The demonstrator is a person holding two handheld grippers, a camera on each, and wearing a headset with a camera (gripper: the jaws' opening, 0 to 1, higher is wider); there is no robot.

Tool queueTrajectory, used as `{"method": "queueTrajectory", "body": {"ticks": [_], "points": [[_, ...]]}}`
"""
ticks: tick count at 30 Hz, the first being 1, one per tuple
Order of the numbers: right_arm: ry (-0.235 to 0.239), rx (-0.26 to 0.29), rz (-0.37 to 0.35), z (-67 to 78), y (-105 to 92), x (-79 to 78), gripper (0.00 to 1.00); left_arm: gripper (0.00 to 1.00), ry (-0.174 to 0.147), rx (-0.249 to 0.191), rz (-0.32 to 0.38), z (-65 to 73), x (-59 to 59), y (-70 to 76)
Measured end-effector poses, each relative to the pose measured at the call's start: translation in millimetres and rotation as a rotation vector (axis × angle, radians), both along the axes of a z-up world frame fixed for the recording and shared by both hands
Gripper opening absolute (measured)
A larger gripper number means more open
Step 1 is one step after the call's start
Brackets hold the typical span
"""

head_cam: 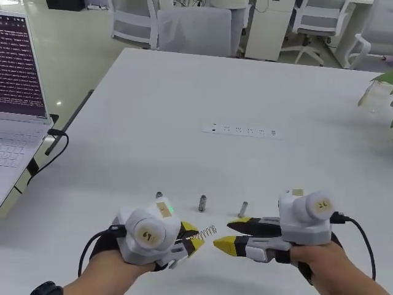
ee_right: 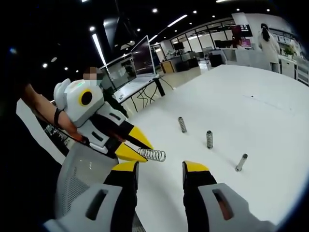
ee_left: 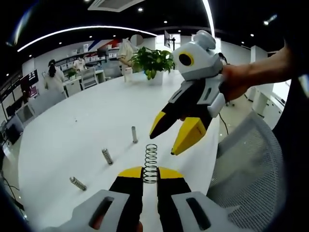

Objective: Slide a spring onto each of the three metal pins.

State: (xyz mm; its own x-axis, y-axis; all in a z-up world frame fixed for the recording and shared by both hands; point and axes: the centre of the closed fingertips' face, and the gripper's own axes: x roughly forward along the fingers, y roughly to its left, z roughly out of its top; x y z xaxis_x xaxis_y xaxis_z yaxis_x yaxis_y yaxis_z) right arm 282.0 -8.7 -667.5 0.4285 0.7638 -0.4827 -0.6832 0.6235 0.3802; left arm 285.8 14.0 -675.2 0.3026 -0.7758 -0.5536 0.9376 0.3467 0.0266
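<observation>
Wide white table [head_cam: 184,92] stretching away, with a power strip [head_cam: 242,130] sunk flush in its top. An open laptop [head_cam: 18,74] glows with text off to the left. Grey office chairs [head_cam: 132,24] sit tucked in at the far edge, on a pale, shiny floor [head_cam: 67,37]. There's a leafy potted plant [ee_left: 153,60] at one end, long light strips [ee_left: 87,30] overhead, and possibly desks [ee_left: 82,77] further back.

Loose spring [head_cam: 207,231] is being held by one end; left pin [head_cam: 159,195] and middle pin [head_cam: 202,203] are being shown coil-sleeved, right pin [head_cam: 243,209] bare.
</observation>
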Motion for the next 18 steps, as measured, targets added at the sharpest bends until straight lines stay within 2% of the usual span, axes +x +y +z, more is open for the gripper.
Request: {"method": "queueTrajectory", "body": {"ticks": [9,18], "points": [[0.011,0.031,0.032,2.5,6.7,-1.4,0.26,0.02,-0.027,0.001,-0.040,6.3,-6.4,-7.4],[0.031,0.049,0.053,1.7,10.2,-5.7,0.21,0.02,-0.047,0.009,-0.068,7.4,-8.5,-9.8]]}}
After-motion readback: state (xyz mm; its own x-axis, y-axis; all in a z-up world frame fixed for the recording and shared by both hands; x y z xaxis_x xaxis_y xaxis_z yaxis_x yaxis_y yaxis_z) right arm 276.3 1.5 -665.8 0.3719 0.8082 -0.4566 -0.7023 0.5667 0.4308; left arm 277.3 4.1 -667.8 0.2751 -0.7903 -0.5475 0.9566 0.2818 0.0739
